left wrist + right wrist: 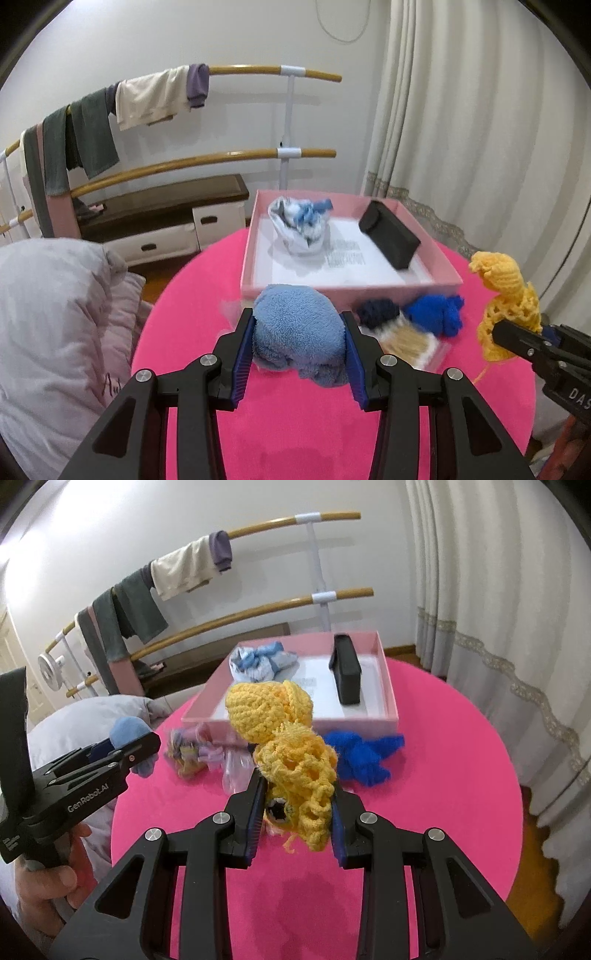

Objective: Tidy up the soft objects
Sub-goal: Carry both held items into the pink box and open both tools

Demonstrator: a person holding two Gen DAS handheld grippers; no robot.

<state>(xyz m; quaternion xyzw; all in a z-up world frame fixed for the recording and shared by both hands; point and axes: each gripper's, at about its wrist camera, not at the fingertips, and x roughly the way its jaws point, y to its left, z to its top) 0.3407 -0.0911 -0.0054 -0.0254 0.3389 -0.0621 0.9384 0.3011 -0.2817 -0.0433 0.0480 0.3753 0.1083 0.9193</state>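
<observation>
Left wrist view: left hand-held gripper (299, 332) clamps blue fleece bundle (297, 332); right hand-held gripper (297, 812) pinches yellow crochet toy (291, 753), whose loose loops may, probably, snag or slip before the pink box (255, 236).

Your way into the pink box (351, 286) lies over its near wall; inside, bare white floor shows between the crumpled blue-and-white cloth (301, 225) at the back left and the black case (389, 236) leaning along the right side; the front middle of the floor is free. Just before that wall, the blue yarn bundle (364, 755) and a clutter of small packets (207, 757) lie on the pink table (461, 775); the near half of the table is bare. Both grippers are full: the left gripper (299, 334) carries a blue fleece bundle (295, 325); the right gripper (297, 805) carries a yellow crochet piece (284, 738) that hides the box's front middle in the right wrist view.
</observation>
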